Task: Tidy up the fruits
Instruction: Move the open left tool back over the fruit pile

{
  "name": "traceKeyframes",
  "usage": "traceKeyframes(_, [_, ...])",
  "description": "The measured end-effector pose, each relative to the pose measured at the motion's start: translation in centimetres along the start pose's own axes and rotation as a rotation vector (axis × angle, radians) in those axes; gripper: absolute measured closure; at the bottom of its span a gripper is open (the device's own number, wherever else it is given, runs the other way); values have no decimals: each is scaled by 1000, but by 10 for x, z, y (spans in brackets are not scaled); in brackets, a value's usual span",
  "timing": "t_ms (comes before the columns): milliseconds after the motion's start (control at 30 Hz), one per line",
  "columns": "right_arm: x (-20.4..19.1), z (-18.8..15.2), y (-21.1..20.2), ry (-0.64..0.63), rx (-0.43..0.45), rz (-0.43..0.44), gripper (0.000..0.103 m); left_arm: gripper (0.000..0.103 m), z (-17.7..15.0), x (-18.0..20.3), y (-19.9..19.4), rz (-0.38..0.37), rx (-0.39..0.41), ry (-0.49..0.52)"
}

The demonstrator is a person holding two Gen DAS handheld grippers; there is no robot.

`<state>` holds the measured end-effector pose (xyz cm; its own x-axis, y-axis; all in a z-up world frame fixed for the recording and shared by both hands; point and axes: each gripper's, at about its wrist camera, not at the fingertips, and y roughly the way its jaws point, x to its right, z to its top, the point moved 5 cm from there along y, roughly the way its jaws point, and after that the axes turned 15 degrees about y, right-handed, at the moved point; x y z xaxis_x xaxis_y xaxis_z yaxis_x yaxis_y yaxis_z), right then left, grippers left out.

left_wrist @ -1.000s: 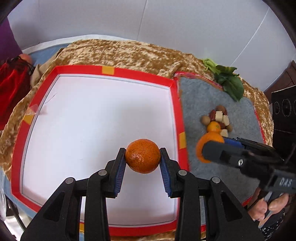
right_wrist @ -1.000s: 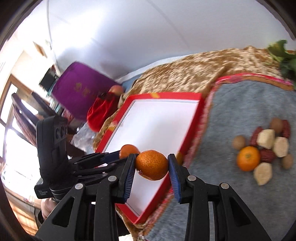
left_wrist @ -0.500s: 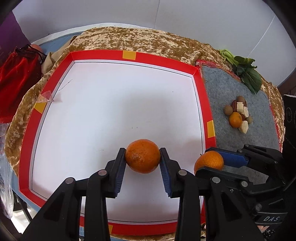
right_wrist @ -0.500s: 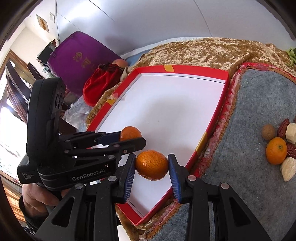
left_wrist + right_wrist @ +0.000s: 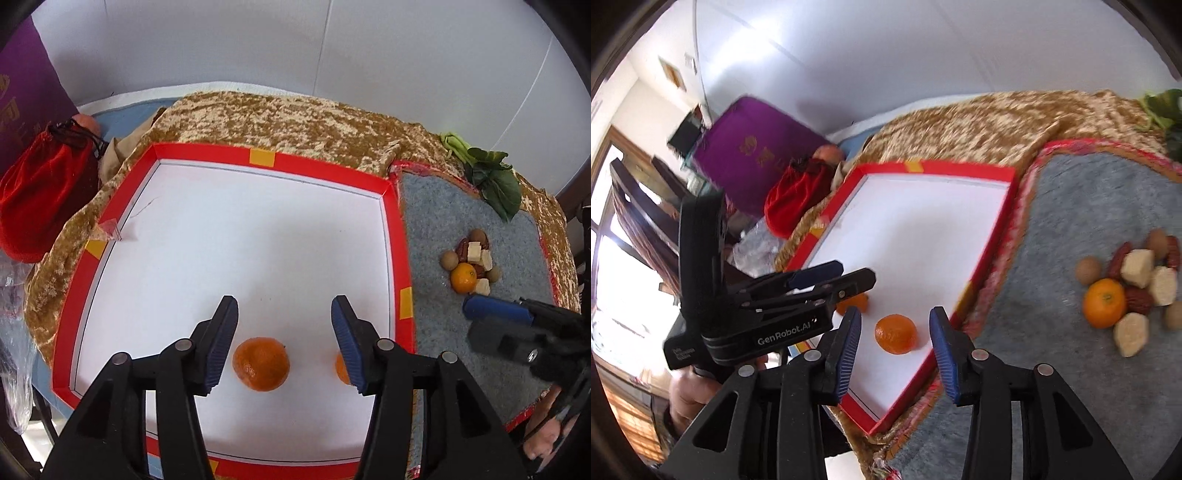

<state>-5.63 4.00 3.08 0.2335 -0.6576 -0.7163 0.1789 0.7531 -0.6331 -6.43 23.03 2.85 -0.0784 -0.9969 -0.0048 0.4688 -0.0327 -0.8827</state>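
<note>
Two oranges lie on the white floor of the red-rimmed tray (image 5: 321, 164). In the left wrist view one orange (image 5: 261, 363) lies between the open fingers of my left gripper (image 5: 284, 345), untouched, and the second orange (image 5: 341, 367) shows partly behind the right finger. In the right wrist view my right gripper (image 5: 895, 350) is open around the second orange (image 5: 895, 334) without touching it. The first orange (image 5: 853, 302) lies half hidden under the left gripper (image 5: 846, 277). A third orange (image 5: 463, 277) sits in the pile on the grey mat (image 5: 436, 229).
The pile on the mat holds brown nuts, red dates and pale chunks (image 5: 1137, 262). Green leaves (image 5: 491, 181) lie at the mat's far corner. A red pouch (image 5: 40, 192) and a purple box (image 5: 757, 147) stand left of the tray on the gold cloth (image 5: 295, 118).
Both grippers have opened and let go of their oranges, which now rest on the tray floor near its front right corner. Both grippers have lifted back a little.
</note>
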Motion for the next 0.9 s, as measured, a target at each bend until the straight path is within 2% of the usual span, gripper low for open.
traceKeyframes(67, [18, 15, -26, 56, 55, 10, 58, 44, 7, 12, -3, -5, 27, 34])
traceKeyframes(167, [53, 34, -63, 162, 119, 10, 57, 44, 14, 33, -7, -35, 57, 92])
traceKeyframes(367, [124, 44, -106, 347, 165, -69, 56, 44, 21, 84, -9, -174, 90, 205])
traceKeyframes(567, [166, 37, -104, 442, 120, -161, 56, 44, 21, 121, 0, -218, 60, 281])
traceKeyframes(800, [174, 35, -78, 435, 66, -259, 57, 44, 16, 160, 11, -257, 12, 388])
traceKeyframes(900, [173, 36, -70, 419, 58, -298, 59, 44, 12, 172, 15, -303, -9, 411])
